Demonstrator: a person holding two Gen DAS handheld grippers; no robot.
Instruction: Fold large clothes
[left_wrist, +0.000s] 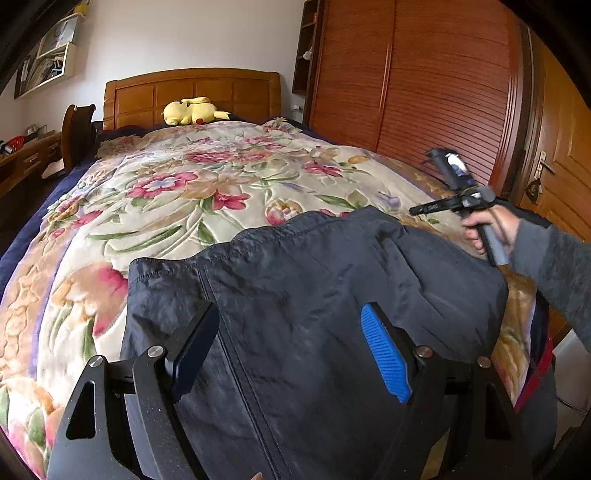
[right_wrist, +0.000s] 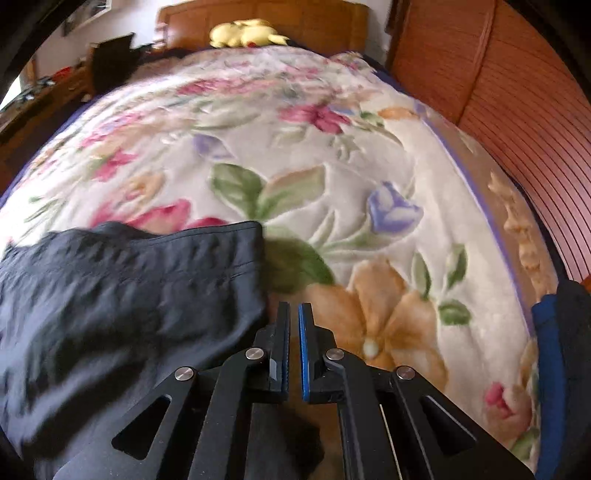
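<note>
A large dark navy garment (left_wrist: 314, 295) with a long front zip lies spread on the floral blanket (left_wrist: 166, 192) at the near end of the bed. My left gripper (left_wrist: 291, 328) is open, its fingers wide apart just above the cloth, holding nothing. In the right wrist view the garment (right_wrist: 129, 295) lies at the left. My right gripper (right_wrist: 294, 314) is shut with nothing between its pads, just off the garment's right edge over the blanket (right_wrist: 332, 166). The right gripper also shows in the left wrist view (left_wrist: 413, 211), held in a hand at the right.
A yellow plush toy (left_wrist: 192, 110) lies by the wooden headboard (left_wrist: 192, 88). A slatted wooden wardrobe (left_wrist: 424, 81) stands along the bed's right side, with a door (left_wrist: 565, 166) beyond it. A desk and chair (left_wrist: 74, 133) stand at the left.
</note>
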